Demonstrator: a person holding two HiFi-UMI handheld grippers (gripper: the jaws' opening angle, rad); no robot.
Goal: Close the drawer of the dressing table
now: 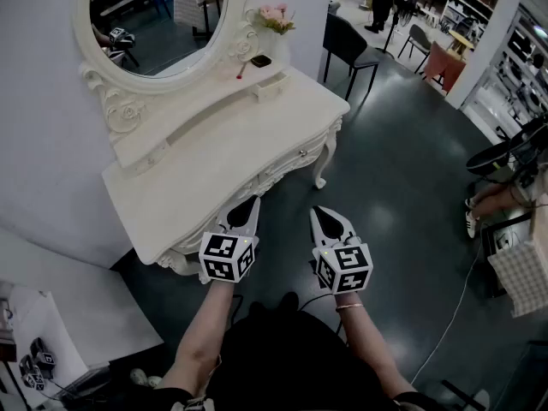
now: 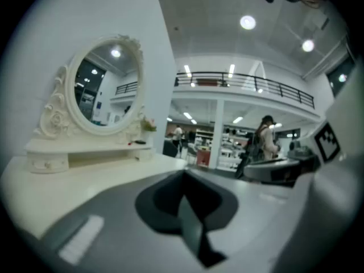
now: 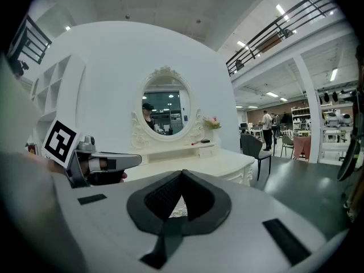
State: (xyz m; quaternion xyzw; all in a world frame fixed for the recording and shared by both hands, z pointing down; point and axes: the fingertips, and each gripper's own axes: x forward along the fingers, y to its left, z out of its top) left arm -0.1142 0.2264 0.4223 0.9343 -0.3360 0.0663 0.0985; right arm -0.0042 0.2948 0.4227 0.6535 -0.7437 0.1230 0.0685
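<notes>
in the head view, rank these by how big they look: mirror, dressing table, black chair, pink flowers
1. dressing table
2. mirror
3. black chair (farther off, so its true size is unsure)
4. pink flowers

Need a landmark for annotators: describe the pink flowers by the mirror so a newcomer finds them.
Start at the white dressing table and its oval mirror. Just off the mirror's right edge in the head view stand the pink flowers. The small dark item and thin red item nearby lie flat; only the flowers are pink and upright.

White dressing table (image 1: 244, 139), carved front drawer (image 1: 288, 164) shut flush
</notes>
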